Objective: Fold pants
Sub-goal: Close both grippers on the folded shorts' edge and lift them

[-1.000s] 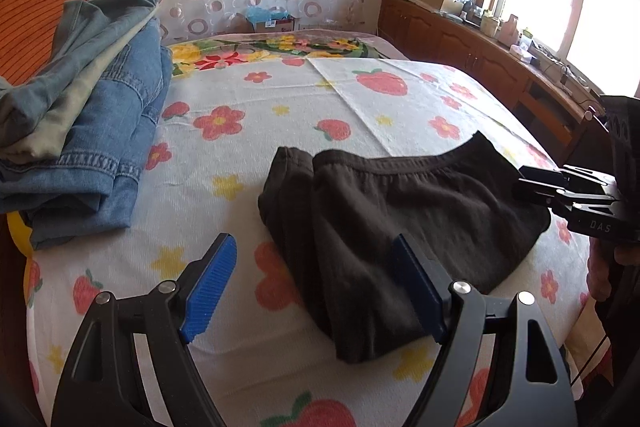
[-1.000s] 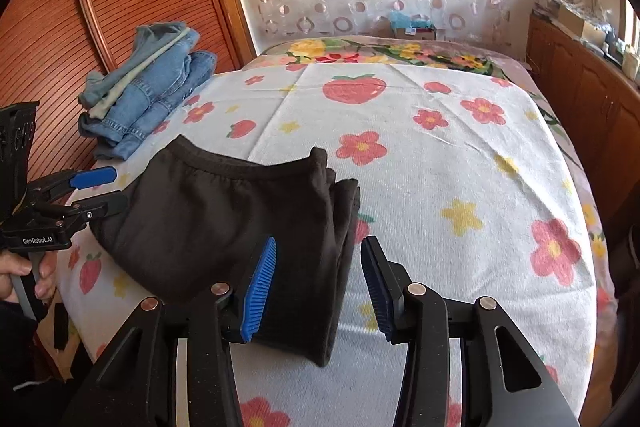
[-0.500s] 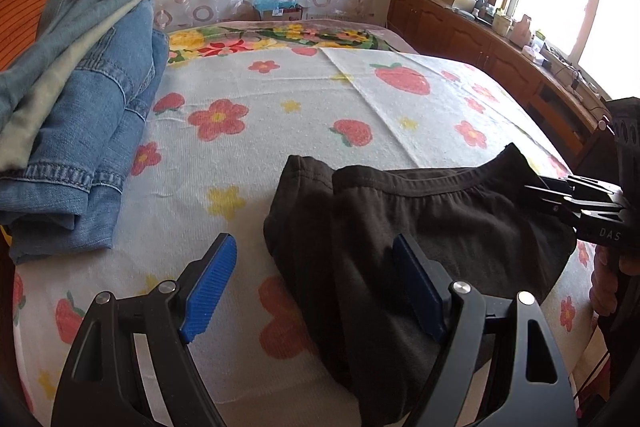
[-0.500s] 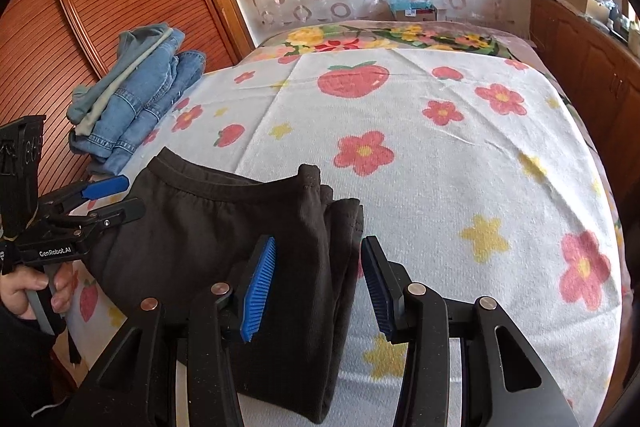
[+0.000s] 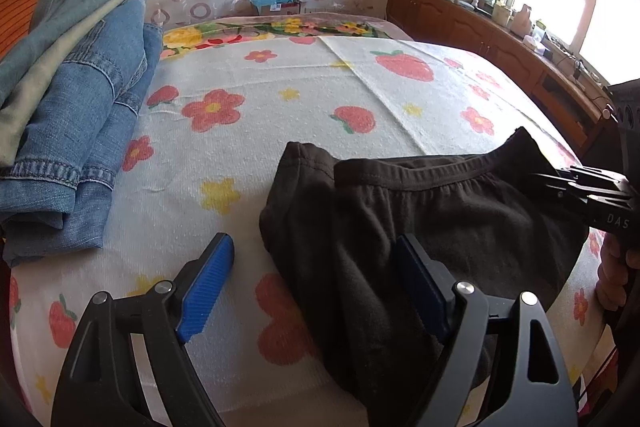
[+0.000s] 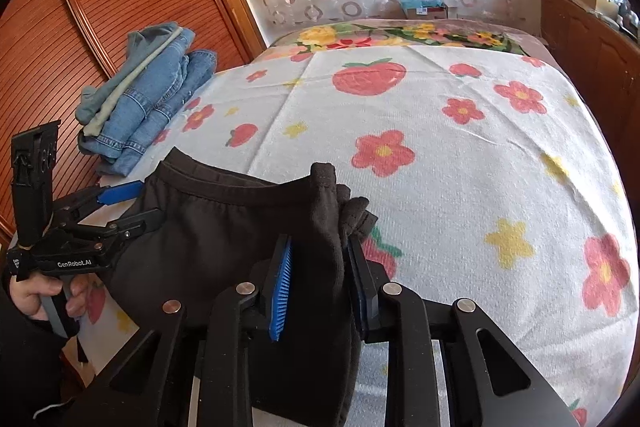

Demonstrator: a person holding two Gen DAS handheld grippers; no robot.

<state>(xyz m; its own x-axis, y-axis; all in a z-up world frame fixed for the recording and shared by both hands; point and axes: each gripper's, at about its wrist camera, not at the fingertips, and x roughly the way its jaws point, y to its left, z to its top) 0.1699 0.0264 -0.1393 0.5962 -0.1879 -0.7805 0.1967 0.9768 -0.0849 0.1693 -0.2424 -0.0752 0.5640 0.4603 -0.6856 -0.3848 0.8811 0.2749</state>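
Black pants (image 6: 208, 247), folded, lower centre on floral bedspread (image 6: 460, 167). Right gripper (image 6: 320, 279) closing, pads pinching the pants' bunched edge. Left gripper (image 5: 320, 287) released, jaws wide astride one corner.

The black pants (image 5: 420, 227) are lying folded over on the near part of a bed (image 5: 280, 131) covered with a flower-and-strawberry print. The elastic waistband is running along the far edge, sagging slightly in the middle. One end is bunching into thick stacked layers with stitched hems showing (image 6: 340, 211), and that end is lifting off the cover. The fabric is looking soft, matte and lightly wrinkled, with the near edge hanging toward the bed's edge.
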